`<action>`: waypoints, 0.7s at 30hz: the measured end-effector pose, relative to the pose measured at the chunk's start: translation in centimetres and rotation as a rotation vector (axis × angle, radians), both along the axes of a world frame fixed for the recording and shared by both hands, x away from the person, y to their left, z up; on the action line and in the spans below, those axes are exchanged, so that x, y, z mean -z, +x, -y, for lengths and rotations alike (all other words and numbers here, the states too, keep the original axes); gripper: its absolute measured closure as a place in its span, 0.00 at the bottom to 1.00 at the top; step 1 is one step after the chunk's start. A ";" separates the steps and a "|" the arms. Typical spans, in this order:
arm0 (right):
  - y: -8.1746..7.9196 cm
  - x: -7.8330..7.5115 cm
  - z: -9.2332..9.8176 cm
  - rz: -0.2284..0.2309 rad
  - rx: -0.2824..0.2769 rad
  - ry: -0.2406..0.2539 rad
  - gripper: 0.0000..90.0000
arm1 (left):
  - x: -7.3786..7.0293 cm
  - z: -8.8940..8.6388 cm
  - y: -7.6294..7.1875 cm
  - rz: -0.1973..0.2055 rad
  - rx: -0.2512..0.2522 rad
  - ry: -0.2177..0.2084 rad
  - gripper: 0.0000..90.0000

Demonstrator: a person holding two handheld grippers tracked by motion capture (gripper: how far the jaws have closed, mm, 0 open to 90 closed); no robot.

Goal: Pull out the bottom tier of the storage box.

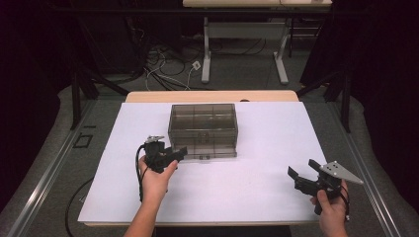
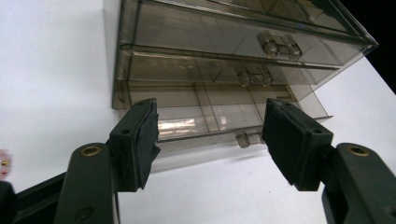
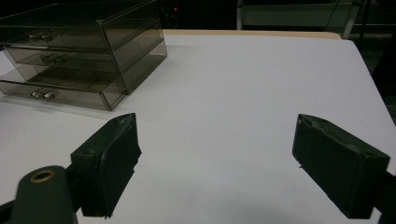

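Note:
A smoky see-through drawer box (image 1: 202,123) with three drawers stands on the white tabletop (image 1: 267,148), toward the back. Its bottom drawer (image 2: 210,116) is pulled out a little, and the small clear handle (image 2: 247,139) shows at its front. My left gripper (image 1: 179,152) is held at the box's front left corner, pointing at the drawer fronts. Its jaws stand open (image 2: 210,135) with nothing between the pads. My right gripper (image 1: 302,169) hovers over the table's right front, well away from the box (image 3: 84,51). It is wide open and empty (image 3: 217,154).
Behind the table a light desk frame (image 1: 244,44) stands on the floor among loose cables (image 1: 168,74). Metal rails (image 1: 44,182) run along both sides. Bare white surface lies between the box and the right gripper.

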State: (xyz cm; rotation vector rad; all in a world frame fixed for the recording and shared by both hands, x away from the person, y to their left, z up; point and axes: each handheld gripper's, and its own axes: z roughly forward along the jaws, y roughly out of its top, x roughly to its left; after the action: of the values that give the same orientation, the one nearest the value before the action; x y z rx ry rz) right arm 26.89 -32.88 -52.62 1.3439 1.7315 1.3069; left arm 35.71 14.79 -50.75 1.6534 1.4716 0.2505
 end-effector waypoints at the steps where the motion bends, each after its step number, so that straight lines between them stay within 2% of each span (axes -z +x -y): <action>1: 0.0 0.0 0.0 -0.004 0.001 -0.003 0.16 | 0.0 -0.1 0.0 0.002 -0.005 0.000 0.40; 4: 0.0 0.0 0.1 -0.001 0.000 -0.008 0.16 | 0.1 -0.4 0.2 0.005 -0.015 0.003 0.41; 10: 0.0 0.1 0.1 -0.005 0.005 -0.010 0.16 | 0.6 -0.9 0.7 -0.016 -0.027 0.000 0.44; 12: 0.0 0.1 0.1 -0.007 0.005 -0.010 0.16 | 0.8 -0.9 0.8 -0.026 -0.018 0.015 0.46; 14: 0.0 0.1 0.1 -0.004 0.004 -0.009 0.16 | 1.0 -0.8 1.0 -0.016 -0.018 0.026 0.46; 21: 0.0 0.1 0.1 -0.008 0.009 -0.009 0.16 | 0.8 -0.8 1.5 -0.067 -0.022 0.052 0.52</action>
State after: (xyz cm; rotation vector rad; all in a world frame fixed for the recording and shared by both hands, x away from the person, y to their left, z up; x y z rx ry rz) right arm 26.85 -32.96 -52.67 1.3521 1.7321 1.2894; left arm 37.20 15.54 -51.54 1.7029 1.5457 0.2495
